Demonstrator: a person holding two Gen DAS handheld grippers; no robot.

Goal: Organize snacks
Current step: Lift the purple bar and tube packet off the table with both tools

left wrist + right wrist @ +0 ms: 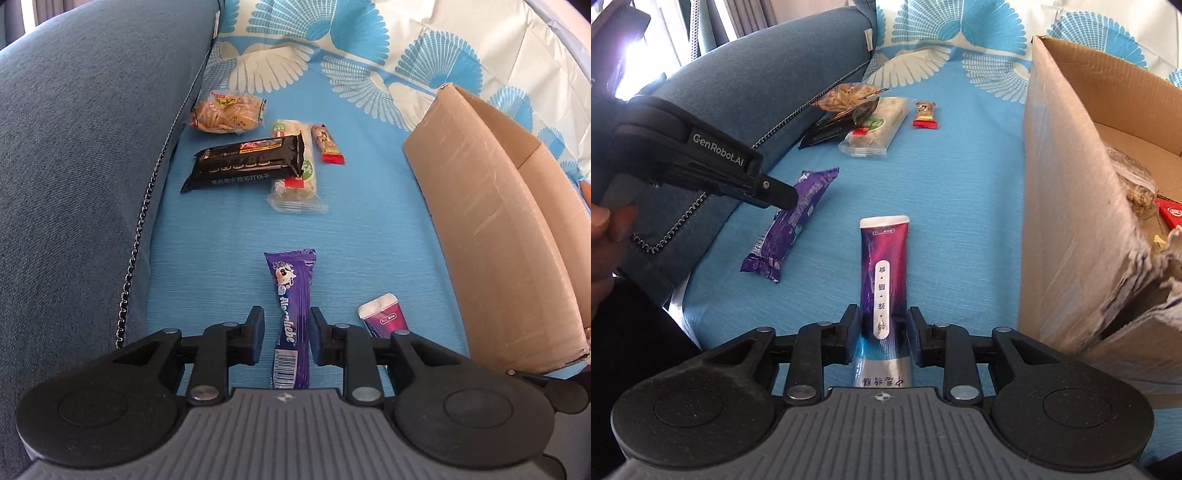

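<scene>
The left claw is spread around the purple bar; the right claw is spread around the tube, beside the box

White lettering reading "GenRobot.AI" is showing on the black plastic arm of the left gripper, at ten o'clock in the right wrist view. The long purple foil snack stick is carrying white script ending in "liebe" above a barcode. Chinese characters are running along the purple-and-magenta snack tube and the black rectangular biscuit packet, too small to read.
</scene>
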